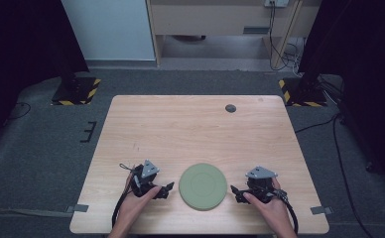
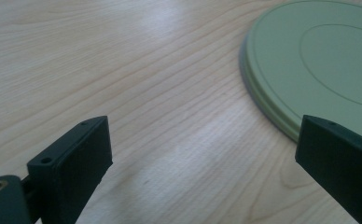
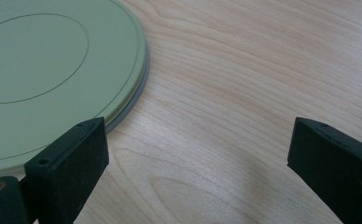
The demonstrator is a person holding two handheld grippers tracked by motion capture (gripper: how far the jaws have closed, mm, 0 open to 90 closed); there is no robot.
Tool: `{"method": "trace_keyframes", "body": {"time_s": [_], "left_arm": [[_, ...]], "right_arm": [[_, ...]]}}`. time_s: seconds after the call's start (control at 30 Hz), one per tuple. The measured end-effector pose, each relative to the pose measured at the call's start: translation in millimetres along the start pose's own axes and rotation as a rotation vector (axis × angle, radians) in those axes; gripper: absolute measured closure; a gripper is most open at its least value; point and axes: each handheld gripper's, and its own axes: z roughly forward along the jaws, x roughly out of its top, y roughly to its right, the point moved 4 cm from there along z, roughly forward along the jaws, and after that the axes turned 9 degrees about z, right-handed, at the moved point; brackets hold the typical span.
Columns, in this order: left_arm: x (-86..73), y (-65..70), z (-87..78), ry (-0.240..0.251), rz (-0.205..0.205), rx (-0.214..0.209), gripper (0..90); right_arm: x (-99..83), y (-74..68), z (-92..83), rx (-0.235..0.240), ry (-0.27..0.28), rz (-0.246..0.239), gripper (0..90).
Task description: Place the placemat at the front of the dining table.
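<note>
Plate [image 1: 203, 187] as my landmark, on the table [image 1: 190, 129].
My left gripper [image 1: 166, 190] sits just left of it, my right gripper [image 1: 235, 192] just right.

Each bare hand, the left hand [image 1: 137, 199] and the right hand [image 1: 269, 203], carries a black tool, and no sleeve covers either forearm. The left gripper [image 1: 167, 190] and the right gripper [image 1: 234, 193] are both black, each topped with a grey three-cornered plate and trailing a black cable back toward the near edge of the table [image 1: 195, 124]. In the gripper views the jaws are flat black blocks with small screw holes, and a brass-coloured insert sits at the left jaw's base.
</note>
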Motion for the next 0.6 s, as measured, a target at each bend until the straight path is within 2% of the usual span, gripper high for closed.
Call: {"method": "trace_keyframes", "body": {"time_s": [0.1, 0.37, 0.6], "left_arm": [[0.9, 6.1, 1.9, -0.003, 0.014, -0.015, 3.0], [1.8, 12.6, 5.1, -0.002, 0.019, -0.049, 3.0], [2.1, 19.2, 9.5, -0.012, 0.035, -0.057, 3.0]], "right_arm": [[-0.1, -3.2, 0.7, 0.007, -0.005, -0.016, 5.3], [-0.2, -9.0, 1.2, 0.023, -0.008, -0.044, 5.1], [-0.8, -11.7, 1.9, 0.03, -0.013, -0.061, 5.1]]}}
